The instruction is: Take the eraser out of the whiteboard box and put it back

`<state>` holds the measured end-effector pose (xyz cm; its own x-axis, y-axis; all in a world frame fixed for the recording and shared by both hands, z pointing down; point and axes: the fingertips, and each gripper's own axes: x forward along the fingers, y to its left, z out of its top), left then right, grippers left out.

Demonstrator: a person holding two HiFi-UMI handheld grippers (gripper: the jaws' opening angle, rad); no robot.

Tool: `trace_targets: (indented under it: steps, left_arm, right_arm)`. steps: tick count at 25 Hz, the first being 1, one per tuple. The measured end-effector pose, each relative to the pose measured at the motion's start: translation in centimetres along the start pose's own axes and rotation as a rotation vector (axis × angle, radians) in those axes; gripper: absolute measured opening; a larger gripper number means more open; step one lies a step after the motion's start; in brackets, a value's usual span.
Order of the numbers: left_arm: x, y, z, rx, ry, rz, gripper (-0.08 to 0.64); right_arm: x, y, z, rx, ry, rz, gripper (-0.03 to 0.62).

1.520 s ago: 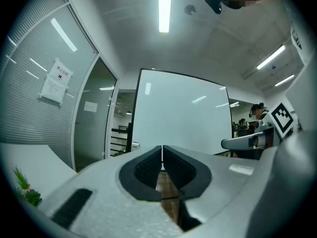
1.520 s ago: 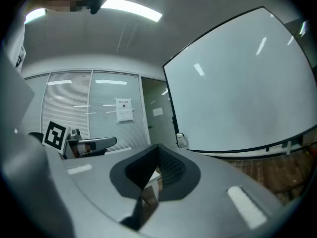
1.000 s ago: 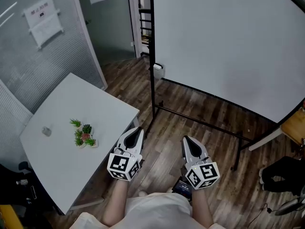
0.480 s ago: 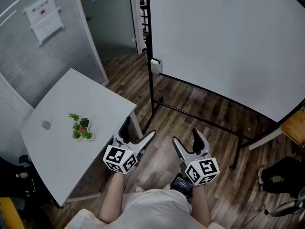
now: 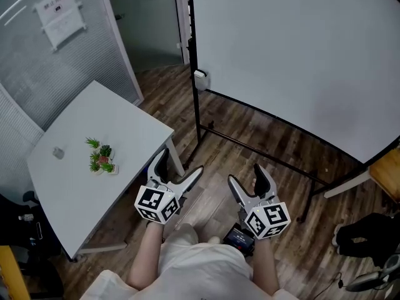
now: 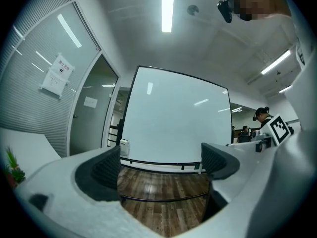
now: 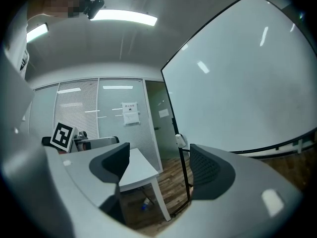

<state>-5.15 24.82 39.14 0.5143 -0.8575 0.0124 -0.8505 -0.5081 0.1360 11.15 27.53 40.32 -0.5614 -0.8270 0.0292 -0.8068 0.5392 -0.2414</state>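
Note:
A small white whiteboard box (image 5: 200, 80) hangs on the left post of the big whiteboard (image 5: 300, 61); it also shows in the left gripper view (image 6: 122, 147) and the right gripper view (image 7: 181, 141). I see no eraser; the box's inside is hidden. My left gripper (image 5: 179, 165) (image 6: 161, 165) and right gripper (image 5: 248, 177) (image 7: 158, 167) are held level over the wooden floor, well short of the box. Both pairs of jaws have just been opening and now stand wide, with nothing between them.
A white table (image 5: 125, 136) with a small potted plant (image 5: 100, 159) stands at the left, its corner close to my left gripper. The whiteboard's black floor bar (image 5: 262, 156) crosses ahead. A glass partition (image 5: 56, 49) lies far left; a wooden chair edge (image 5: 386, 170) far right.
Both grippers were shut a second ago and now stand open. Both hands have shifted slightly, and the whiteboard and box sit a little nearer in view.

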Motion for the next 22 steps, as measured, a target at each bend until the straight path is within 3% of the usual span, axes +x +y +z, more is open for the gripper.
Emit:
trace_targets:
  steps: [10,18,22]
  left_arm:
    - [5.8,3.0,-1.7,-0.012,0.034,0.0,0.501]
    - [17.4,9.7,-1.6,-0.028,0.033,-0.016,0.482]
    - [23.1,13.0,-0.1,0.007,0.042,-0.035,0.478]
  right_arm:
    - [4.3,-4.0,-0.8,0.016,0.033,-0.01,0.367]
    - [14.2,-11.0,0.2,-0.006,0.066,-0.05,0.368]
    - [20.2,-13.9,2.1,-0.022,0.065,-0.066,0.367]
